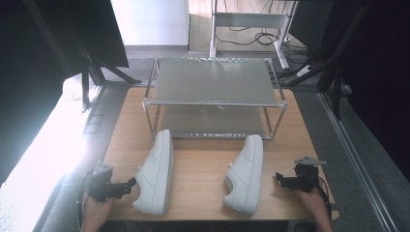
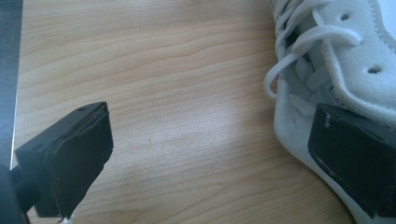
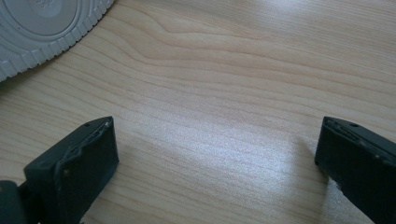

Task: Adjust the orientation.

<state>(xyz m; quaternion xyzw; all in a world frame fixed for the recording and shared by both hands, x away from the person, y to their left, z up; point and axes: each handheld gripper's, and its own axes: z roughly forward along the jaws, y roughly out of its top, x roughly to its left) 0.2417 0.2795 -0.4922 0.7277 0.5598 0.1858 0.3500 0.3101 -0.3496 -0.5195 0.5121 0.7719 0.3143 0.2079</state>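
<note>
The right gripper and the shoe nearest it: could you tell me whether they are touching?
Apart. In the high view, bare wooden table separates the right gripper from the right shoe; the right gripper view shows wood between its open jaws.

This looks like a lab or recording studio set up to mimic a home. A wooden surface (image 1: pixel 203 169) stands between black curtains (image 1: pixel 382 72), with loose cables (image 1: pixel 256 38) on the floor beyond a white desk frame (image 1: pixel 249 21). A metal shoe rack (image 1: pixel 212 96) and two white sneakers (image 1: pixel 155 171) serve as props.
</note>
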